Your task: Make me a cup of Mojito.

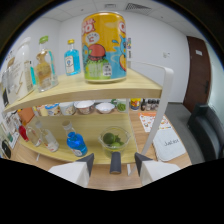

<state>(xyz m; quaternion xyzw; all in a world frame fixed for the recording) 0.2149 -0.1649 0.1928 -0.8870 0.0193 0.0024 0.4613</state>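
My gripper (114,161) is open and low in front of a wooden corner shelf (125,91). A short dark cylinder (115,164) stands between the fingers with a gap at each side. Just beyond them, on the lowest shelf, sits a clear glass bowl of green limes (114,139). Left of the bowl a blue bottle (76,143) lies tilted, with clear bottles (45,138) further left. A big yellow soda can (104,47) stands on the top shelf, beside a blue-labelled bottle (72,59) and an amber bottle (44,66).
The middle shelf holds small bowls and cups (94,107) and dark little bottles (146,104). A white shelf post (159,107) rises at the right. Papers (167,143) lie on the table to its right. A dark chair (207,131) and a brown door (200,70) stand beyond.
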